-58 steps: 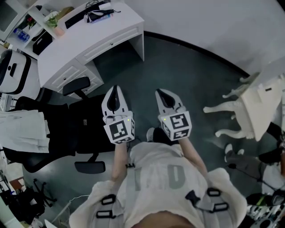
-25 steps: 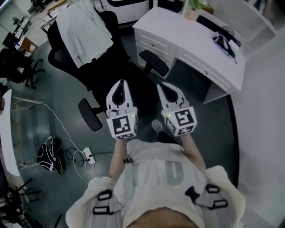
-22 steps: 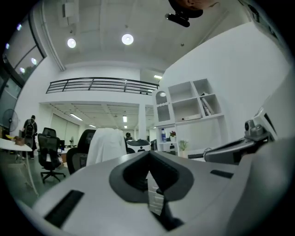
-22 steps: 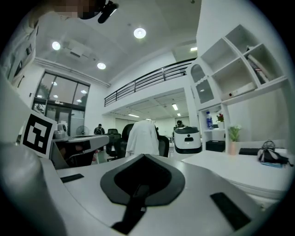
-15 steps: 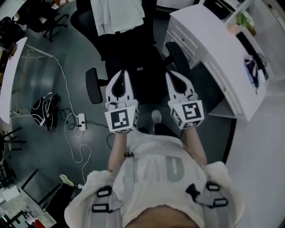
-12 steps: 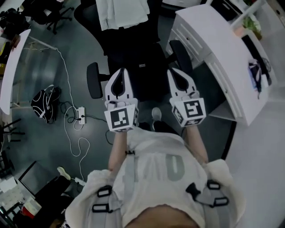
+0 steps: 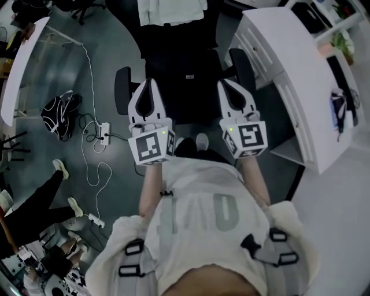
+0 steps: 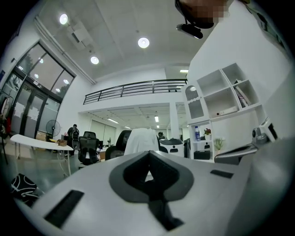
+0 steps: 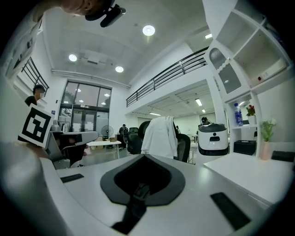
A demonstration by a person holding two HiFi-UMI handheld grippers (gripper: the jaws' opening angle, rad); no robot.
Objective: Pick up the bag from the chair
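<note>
The bag cannot be picked out for certain. In the head view the seat of the black office chair (image 7: 184, 87) is one dark bulk with a small pale tag on it, and no outline separates a bag from the cushion. The chair stands straight ahead of you, with a white garment (image 7: 173, 10) draped over its backrest.

Your left gripper (image 7: 149, 85) and right gripper (image 7: 227, 87) are level over the chair's front, one near each armrest. Both sets of jaws are pressed together with nothing between them, as each gripper view shows.

A white desk (image 7: 300, 75) runs along your right, close to the chair's arm. The floor (image 7: 115, 52) is dull grey-green. On it to your left lie a black-and-white bag (image 7: 58, 113), a power strip (image 7: 105, 130) and a loose white cable (image 7: 95, 167). A white table (image 7: 23, 63) is further left, and another person's legs (image 7: 34, 202) are at the lower left.
</note>
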